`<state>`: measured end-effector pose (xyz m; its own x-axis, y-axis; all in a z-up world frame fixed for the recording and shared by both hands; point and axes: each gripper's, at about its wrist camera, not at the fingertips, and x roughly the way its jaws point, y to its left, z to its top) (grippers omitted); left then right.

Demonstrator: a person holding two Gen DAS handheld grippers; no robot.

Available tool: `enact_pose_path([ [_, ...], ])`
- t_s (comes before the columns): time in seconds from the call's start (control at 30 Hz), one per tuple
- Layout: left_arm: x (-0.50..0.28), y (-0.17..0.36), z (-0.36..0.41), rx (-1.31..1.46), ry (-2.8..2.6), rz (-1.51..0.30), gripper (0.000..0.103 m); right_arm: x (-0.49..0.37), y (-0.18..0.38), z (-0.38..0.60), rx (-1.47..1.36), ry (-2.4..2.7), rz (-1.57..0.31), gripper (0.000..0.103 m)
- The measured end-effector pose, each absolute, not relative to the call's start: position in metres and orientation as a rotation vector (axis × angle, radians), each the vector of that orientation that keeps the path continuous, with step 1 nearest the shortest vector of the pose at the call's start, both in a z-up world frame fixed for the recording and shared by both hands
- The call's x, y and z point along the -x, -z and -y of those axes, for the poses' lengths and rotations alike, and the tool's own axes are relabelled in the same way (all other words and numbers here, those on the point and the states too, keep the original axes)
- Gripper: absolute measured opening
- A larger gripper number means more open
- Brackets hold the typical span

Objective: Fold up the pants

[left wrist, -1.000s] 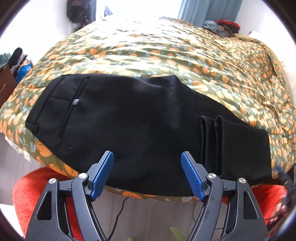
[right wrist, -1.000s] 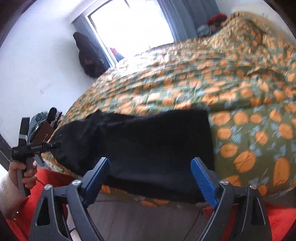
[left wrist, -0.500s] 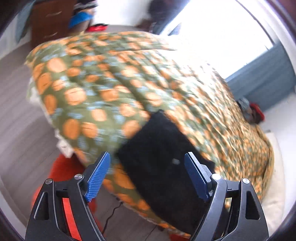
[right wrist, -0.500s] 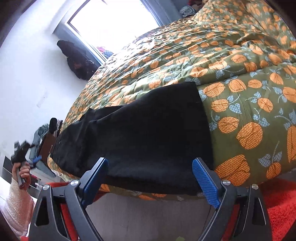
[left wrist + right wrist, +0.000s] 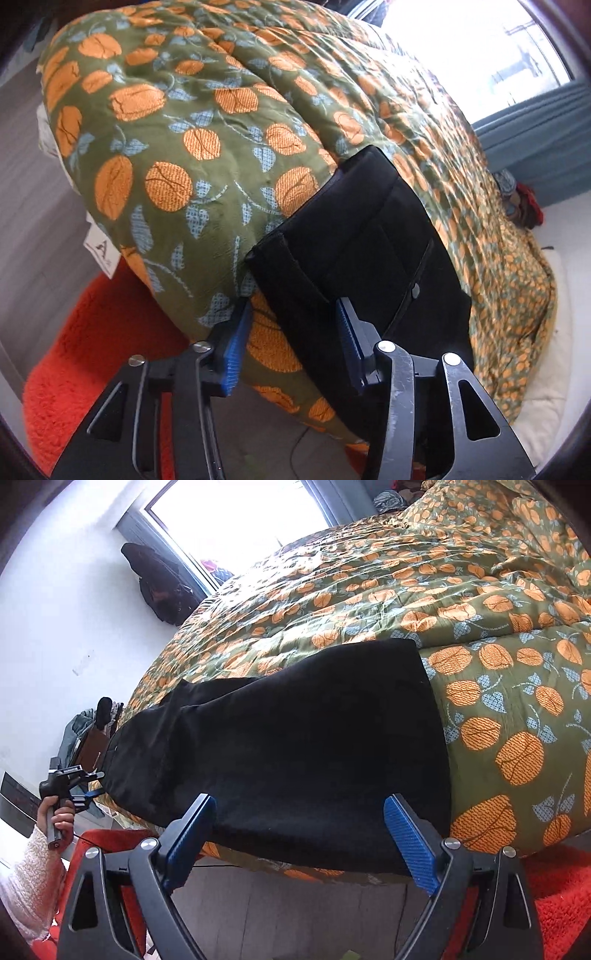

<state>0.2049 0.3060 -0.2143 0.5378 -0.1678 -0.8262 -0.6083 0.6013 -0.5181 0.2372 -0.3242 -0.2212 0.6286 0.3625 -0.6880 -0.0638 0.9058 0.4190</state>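
1. The black pants (image 5: 295, 746) lie flat along the near edge of a bed, on a green quilt (image 5: 498, 709) printed with orange fruit. In the right wrist view the leg end is nearest and the waist end lies far off to the left.
2. The right gripper (image 5: 301, 834) hovers at the edge of the bed just in front of the leg end. Its blue fingers (image 5: 408, 843) are spread wide with nothing between them, and they touch no cloth that can be made out.
3. The left gripper (image 5: 293, 345) is at the waist corner of the pants (image 5: 365, 243). Its jaws are parted, narrower than the right one's, and straddle the lower edge of the waistband (image 5: 291, 269) where it hangs over the quilt (image 5: 177, 155). No pinch on the cloth can be seen.
4. In the right wrist view the person's left hand (image 5: 59, 814), in a fuzzy white sleeve (image 5: 27, 875), holds the handle of the left gripper (image 5: 75, 784) beside the waist end.
5. A red shaggy rug (image 5: 92, 332) covers the floor below the bed, and a bright window (image 5: 236, 520) stands behind it.
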Motion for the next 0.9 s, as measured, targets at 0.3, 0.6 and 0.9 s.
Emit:
enact_pose_path([
  [0.3,-0.202,0.239,-0.322,1.080,-0.287,-0.885,0.049,-0.237,0.222,0.326,-0.390,-0.251,-0.861,0.092],
  [0.6,-0.189,0.139,-0.282,0.883,-0.216,-0.782,0.019,-0.232,0.215,0.338,-0.436,-0.247,-0.817,0.092],
  [0.9,-0.225,0.014,-0.030,0.267,0.212,-0.736,0.022,-0.225,0.207,0.356,-0.503,-0.219,-0.748,0.092],
])
